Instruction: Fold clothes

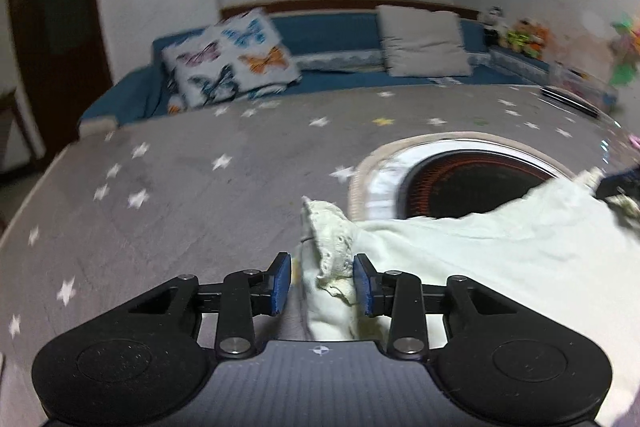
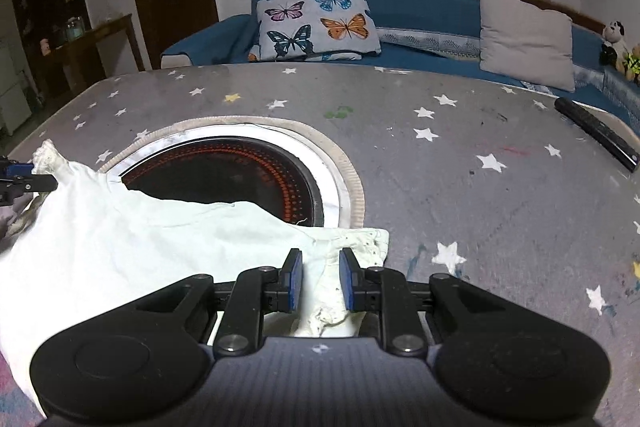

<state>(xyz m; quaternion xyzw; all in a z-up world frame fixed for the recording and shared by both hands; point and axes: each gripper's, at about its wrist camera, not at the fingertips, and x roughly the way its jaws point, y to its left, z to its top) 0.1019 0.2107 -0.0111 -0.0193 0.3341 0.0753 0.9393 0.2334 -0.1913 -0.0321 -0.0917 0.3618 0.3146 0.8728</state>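
A pale cream garment (image 1: 500,251) with lace-trimmed corners lies on the grey star-print table (image 1: 180,187), partly over the round heater. My left gripper (image 1: 322,281) is open, its blue pads on either side of the garment's left lace corner (image 1: 332,247). In the right wrist view the same garment (image 2: 140,239) spreads to the left. My right gripper (image 2: 320,277) is open around the right lace corner (image 2: 360,245). The left gripper's tip shows at the far left of that view (image 2: 18,175), by the other corner.
A round black heater with an orange ring (image 2: 240,171) is set into the table (image 2: 480,187), half covered by the garment. A black remote (image 2: 596,133) lies at the right edge. Behind is a blue sofa (image 2: 420,7) with a butterfly pillow (image 2: 316,21) and a beige pillow (image 2: 528,39).
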